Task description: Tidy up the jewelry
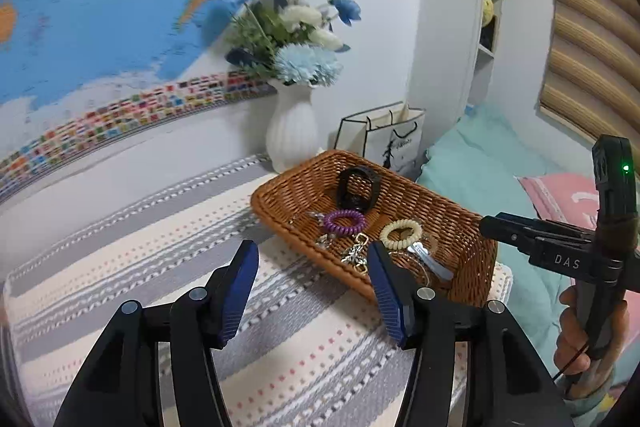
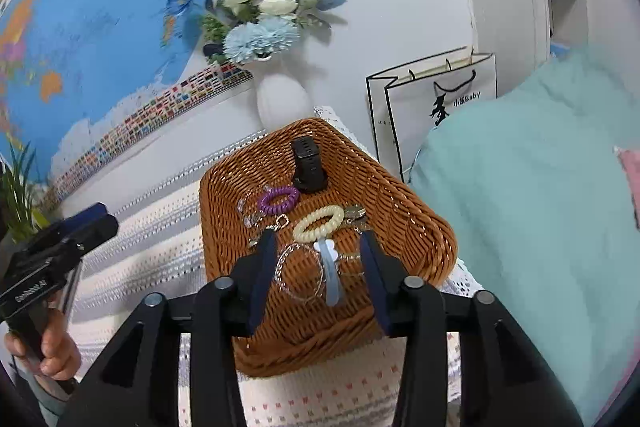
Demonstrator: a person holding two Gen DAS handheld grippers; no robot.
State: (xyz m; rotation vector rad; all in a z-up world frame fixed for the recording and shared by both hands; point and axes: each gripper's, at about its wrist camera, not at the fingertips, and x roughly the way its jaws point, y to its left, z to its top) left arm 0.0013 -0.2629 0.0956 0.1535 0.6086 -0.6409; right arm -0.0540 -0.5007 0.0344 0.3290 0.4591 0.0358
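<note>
A brown wicker basket point(image 1: 460, 227) point(image 2: 420, 211) sits on the striped cloth. It holds a black watch band point(image 1: 357, 187) point(image 2: 308, 163), a purple coil bracelet point(image 1: 345, 221) point(image 2: 278, 199), a cream coil bracelet point(image 1: 401, 233) point(image 2: 318, 223), a pale blue clip point(image 2: 330, 275) and a silver chain point(image 2: 292, 275). My left gripper point(image 1: 313, 249) is open and empty, just left of the basket's near rim. My right gripper point(image 2: 319, 237) is open above the basket's near end. In the right wrist view the blue clip and chain show between its fingers, which do not press on them.
A white vase of blue and white flowers point(image 1: 292, 131) stands behind the basket, with a white paper bag point(image 1: 396, 139) to its right. Teal bedding point(image 1: 472, 163) lies right of the table. A world map point(image 1: 100, 7) covers the wall. Striped cloth point(image 1: 160, 247) stretches left.
</note>
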